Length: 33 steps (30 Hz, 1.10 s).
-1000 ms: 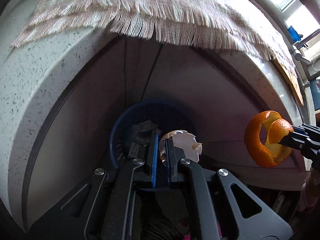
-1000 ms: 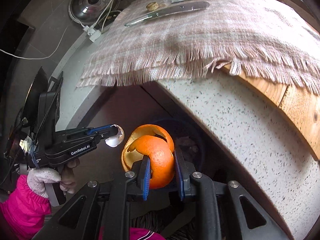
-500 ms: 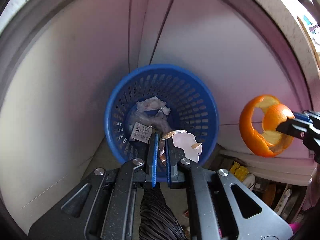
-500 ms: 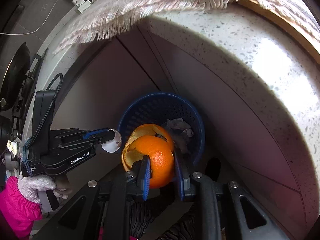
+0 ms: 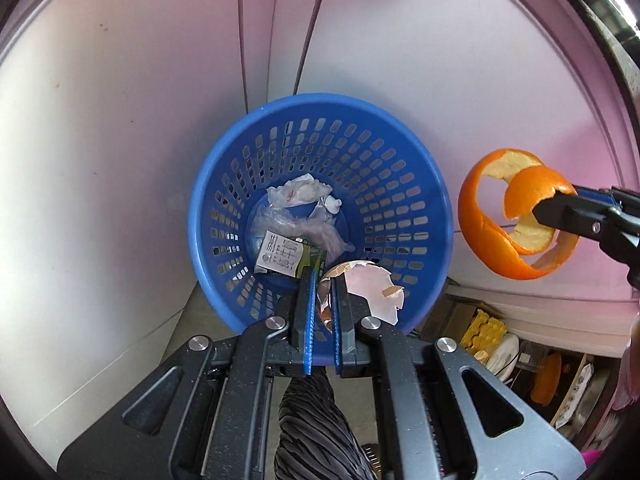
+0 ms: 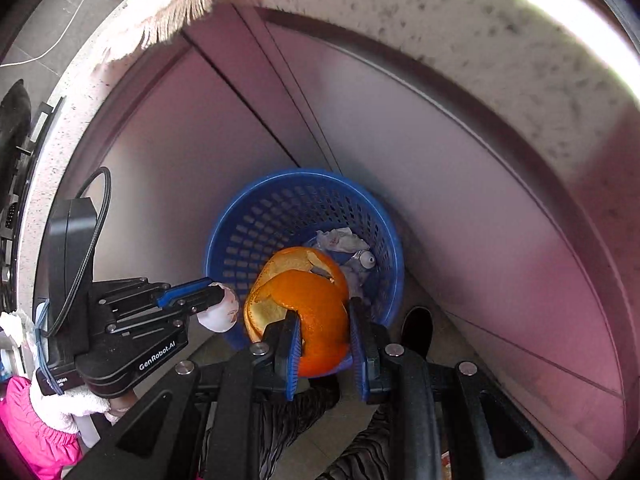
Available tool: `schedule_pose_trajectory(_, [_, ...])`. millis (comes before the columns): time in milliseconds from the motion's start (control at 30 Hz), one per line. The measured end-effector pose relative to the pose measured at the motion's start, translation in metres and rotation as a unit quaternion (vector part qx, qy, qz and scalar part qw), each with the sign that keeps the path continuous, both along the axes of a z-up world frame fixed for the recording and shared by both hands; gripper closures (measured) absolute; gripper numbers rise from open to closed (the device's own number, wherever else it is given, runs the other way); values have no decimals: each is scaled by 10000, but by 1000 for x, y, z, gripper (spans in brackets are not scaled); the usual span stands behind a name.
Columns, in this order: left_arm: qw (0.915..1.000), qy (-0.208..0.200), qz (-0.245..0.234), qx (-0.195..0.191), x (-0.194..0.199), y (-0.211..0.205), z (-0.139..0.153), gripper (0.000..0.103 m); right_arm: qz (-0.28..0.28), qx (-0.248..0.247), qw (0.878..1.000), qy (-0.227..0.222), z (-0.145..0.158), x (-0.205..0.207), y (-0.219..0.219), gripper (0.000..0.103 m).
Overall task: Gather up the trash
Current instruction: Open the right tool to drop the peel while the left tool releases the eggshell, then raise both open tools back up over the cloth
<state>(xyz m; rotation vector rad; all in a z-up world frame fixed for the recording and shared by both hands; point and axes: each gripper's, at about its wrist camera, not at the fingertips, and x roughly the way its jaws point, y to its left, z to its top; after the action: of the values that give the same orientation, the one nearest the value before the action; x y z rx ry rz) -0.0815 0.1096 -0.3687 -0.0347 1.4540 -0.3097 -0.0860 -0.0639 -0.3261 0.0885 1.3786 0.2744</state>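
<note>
A blue perforated trash basket [image 5: 404, 160] stands on the floor against the cabinet and holds crumpled plastic and a small carton [image 5: 280, 258]. My left gripper [image 5: 323, 280] is shut on a broken eggshell [image 5: 374, 286] over the basket's near rim. My right gripper [image 6: 325, 320] is shut on a curled orange peel [image 6: 316, 308] above the basket's [image 6: 248, 220] near edge. In the left wrist view the peel [image 5: 492, 240] hangs to the right of the basket. In the right wrist view the left gripper [image 6: 214, 300] with the eggshell [image 6: 220, 314] is left of the peel.
Pale cabinet doors [image 5: 120, 120] rise behind the basket. A speckled stone counter edge [image 6: 480, 32] with a fringed cloth [image 6: 172, 12] overhangs above. A low shelf with dishes [image 5: 508, 352] sits at the right. My dark trouser leg [image 5: 316, 432] is below the grippers.
Both grippers have dropped from counter height down toward the basket and closer to it. The basket now fills more of both views. Both still hold their trash.
</note>
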Motion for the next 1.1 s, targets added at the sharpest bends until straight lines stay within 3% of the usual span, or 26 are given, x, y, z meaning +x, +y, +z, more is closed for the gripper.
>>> schedule_pose_trajectory(533, [9997, -40, -230, -30, -2, -7, 3, 98, -99, 89, 9999, -6, -5, 8, 1, 74])
schedule_pose_trajectory(567, [9997, -45, -244, -13, -2, -7, 4, 95, -106, 101, 9999, -17, -3, 8, 1, 74])
schedule_pose_trajectory(667, [9997, -85, -249, -3, -2, -8, 7, 70, -113, 140, 9998, -56, 2, 7, 1, 72])
schedule_pose_trajectory(867, [9998, -103, -171, -17, 0, -8, 14, 69, -98, 219, 9997, -108, 17, 6, -2, 72])
schedule_pose_trajectory(967, [9999, -77, -130, 47, 1, -10, 16, 59, -80, 231, 9996, -144, 23, 6, -3, 71])
schedule_pose_trajectory(1100, [9998, -127, -114, 35, 1, -7, 22, 59, -108, 276, 9994, -195, 35, 4, -5, 71])
